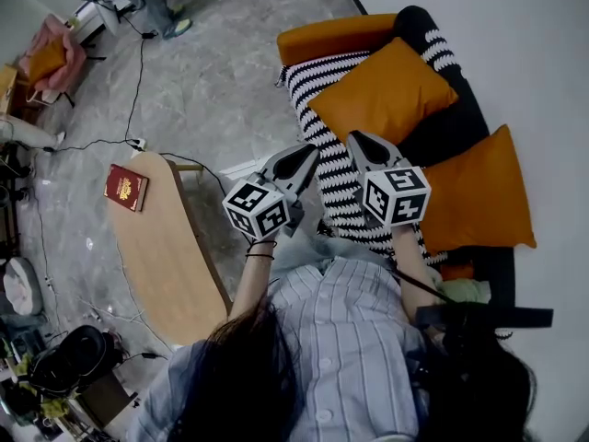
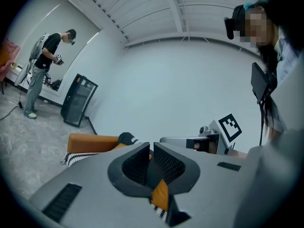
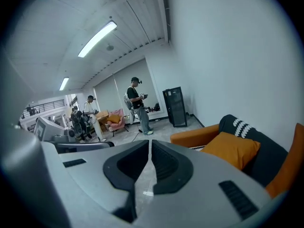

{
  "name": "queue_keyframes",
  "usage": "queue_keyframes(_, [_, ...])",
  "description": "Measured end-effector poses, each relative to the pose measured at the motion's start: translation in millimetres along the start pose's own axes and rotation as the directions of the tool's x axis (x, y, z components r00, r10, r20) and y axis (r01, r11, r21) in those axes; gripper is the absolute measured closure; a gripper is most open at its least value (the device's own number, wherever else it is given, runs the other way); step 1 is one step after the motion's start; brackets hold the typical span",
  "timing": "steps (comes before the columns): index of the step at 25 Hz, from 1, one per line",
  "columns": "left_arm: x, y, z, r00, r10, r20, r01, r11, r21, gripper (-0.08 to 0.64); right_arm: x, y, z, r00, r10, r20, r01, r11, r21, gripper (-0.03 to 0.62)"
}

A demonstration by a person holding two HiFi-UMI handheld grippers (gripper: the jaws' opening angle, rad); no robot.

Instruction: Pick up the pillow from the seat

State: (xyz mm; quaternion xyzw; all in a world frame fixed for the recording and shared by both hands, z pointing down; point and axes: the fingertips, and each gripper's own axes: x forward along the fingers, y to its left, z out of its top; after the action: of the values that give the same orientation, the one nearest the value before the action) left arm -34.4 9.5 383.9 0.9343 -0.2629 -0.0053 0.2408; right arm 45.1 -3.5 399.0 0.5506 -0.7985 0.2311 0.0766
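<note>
Two orange pillows lie on a sofa with a black-and-white zigzag seat [image 1: 336, 178]. One pillow [image 1: 382, 90] rests on the seat by the orange armrest [image 1: 336, 35]; the other pillow [image 1: 479, 191] leans nearer me on the right. My left gripper [image 1: 302, 157] hovers over the seat's front edge, jaws shut and empty. My right gripper [image 1: 362, 144] hangs beside it, just short of the first pillow, also shut on nothing. The right gripper view shows that pillow [image 3: 232, 148] to the right, beyond the closed right gripper [image 3: 150, 146]. In the left gripper view the left gripper [image 2: 151, 148] is shut.
A long wooden coffee table [image 1: 170, 256] with a red book [image 1: 126, 187] stands left of the sofa. Cables trail over the grey floor [image 1: 138, 72]. A pink chair [image 1: 51, 58] sits far left. People stand at the far end near a black cabinet [image 3: 175, 106].
</note>
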Motion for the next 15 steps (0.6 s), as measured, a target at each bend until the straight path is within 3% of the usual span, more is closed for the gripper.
queue_keyframes(15, [59.6, 7.0, 2.9, 0.997, -0.062, -0.056, 0.062, 0.998, 0.002, 0.545, 0.1, -48.6, 4.4, 0.998, -0.064, 0.004, 0.063, 0.997, 0.042, 0.558])
